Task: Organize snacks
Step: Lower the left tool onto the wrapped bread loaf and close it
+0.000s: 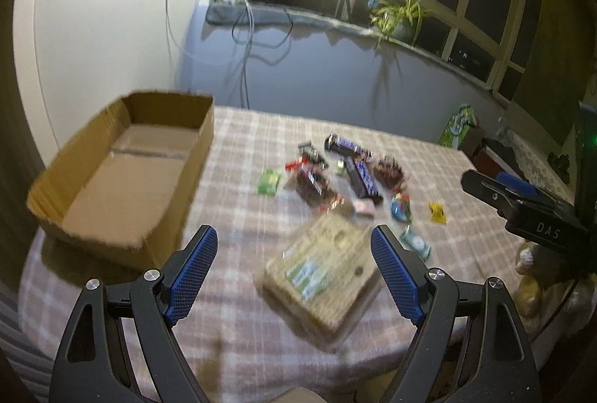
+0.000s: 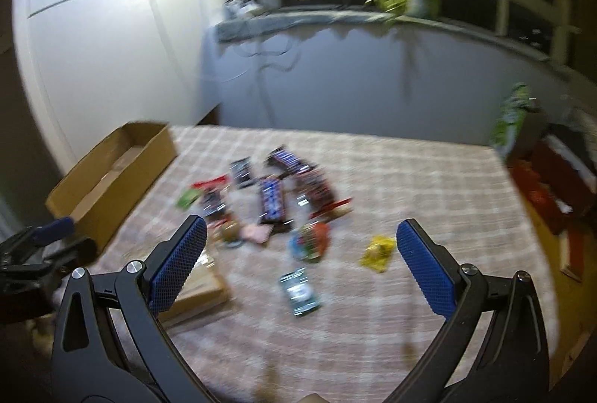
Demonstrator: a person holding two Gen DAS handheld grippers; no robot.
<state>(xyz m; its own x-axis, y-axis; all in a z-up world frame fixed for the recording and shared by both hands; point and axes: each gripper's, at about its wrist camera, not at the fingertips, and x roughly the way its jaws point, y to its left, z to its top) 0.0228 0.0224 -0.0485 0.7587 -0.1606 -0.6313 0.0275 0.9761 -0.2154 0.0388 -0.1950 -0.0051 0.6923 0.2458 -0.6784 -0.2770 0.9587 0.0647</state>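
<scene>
Left tool [image 1: 294,239]: jaws spread wide, nothing between the blue pads; hangs above the near edge of the desk, aimed at the large flat tan packet w/ green-white label [image 1: 322,276] lying just ahead of it.
Right tool [image 2: 301,233]: jaws likewise wide apart, empty; hangs over the desk's near-right part, small items framed between its fingers.
Desk [image 1: 238,332]: pink-and-white checked cloth covers it; carries box and all snacks.
Box: open brown cardboard box [image 1: 123,171] at the desk's far-left corner, inside bare. Judged the destination; set to one side so the middle stays free for picking.
Snack pile: dark-blue-wrapped chocolate bars [image 1: 363,175] and dark red-trimmed bars [image 1: 313,184] bunched at the centre, some touching or overlapping; well apart from the box.
Strays: green sachet [image 1: 269,181] on the pile's box side; yellow sweet wrapper [image 2: 377,251] and teal-and-white packet [image 2: 300,291] on the near-right, apart from the pile.
Task status: judged at the start; no snack in the box, both tools unloaded.
Placement logic: judged that the left tool sits nearer box and tan packet, the right nearer the strays, so work splits by side.
Left view only: full box interior; the tan packet whole; the right tool's side profile at the frame's right edge.
Right view only: the strays clear of the tool's fingers; the tan packet mostly hidden behind its left finger; the box seen end-on, interior barely visible.
Caveat: both views motion-blurred; wrapper print unreadable.
</scene>
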